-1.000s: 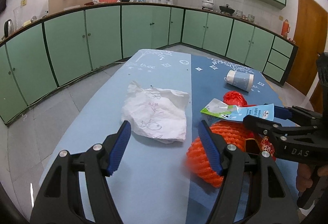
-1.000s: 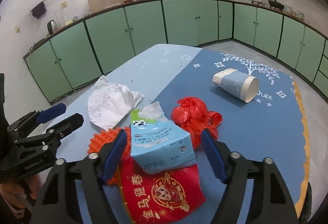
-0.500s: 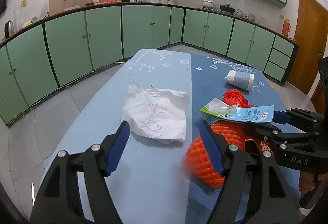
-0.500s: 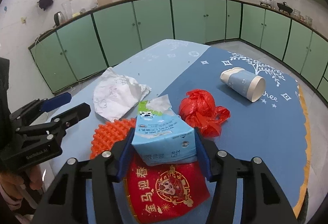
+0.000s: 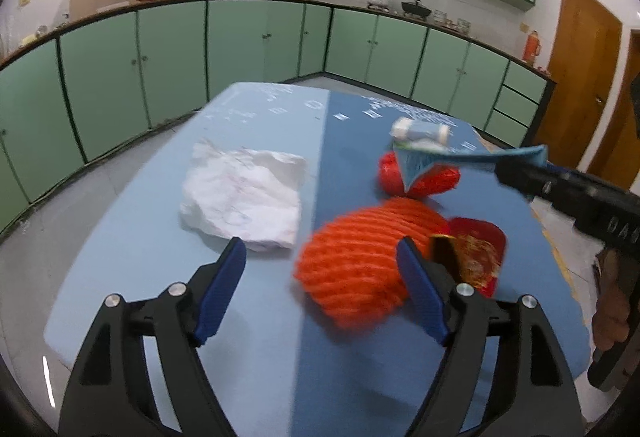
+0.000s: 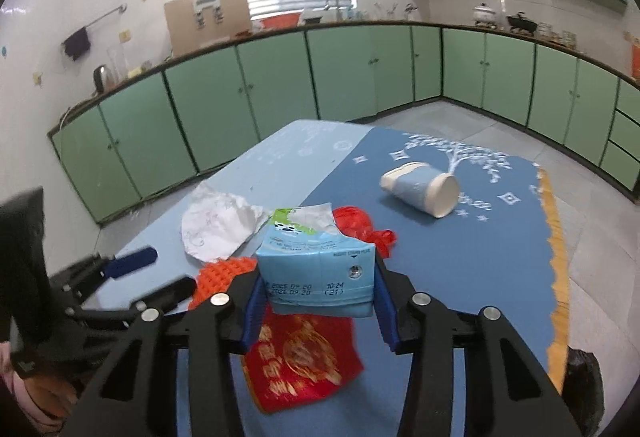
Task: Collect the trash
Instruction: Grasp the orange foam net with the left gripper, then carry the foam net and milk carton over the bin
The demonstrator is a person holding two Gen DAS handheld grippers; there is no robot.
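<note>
While my right gripper (image 6: pixel 318 301) squeezes the blue milk carton (image 6: pixel 316 273), its jaws have just been closing and now press on both sides of the box, holding it up above the worktop (image 6: pixel 460 257). Under the carton lies a red packet with gold print (image 6: pixel 300 361), flat on the dark blue cloth. Just past the carton sits a crumpled red plastic bag (image 6: pixel 360 227). Farther off to the right, a blue paper cup (image 6: pixel 424 189) lies on its side. My left gripper (image 5: pixel 320 293) has jaws that have just been opening, and they stand wide with nothing pinched. An orange foam net (image 5: pixel 360 257) sits in the gap, close to the right jaw, but it is blurry and I cannot tell if it touches. To the left, a little farther away, a crumpled white paper (image 5: pixel 244 193) rests on the light blue half of the worktop. Green cupboards (image 5: pixel 240 49) run along the far wall.
</note>
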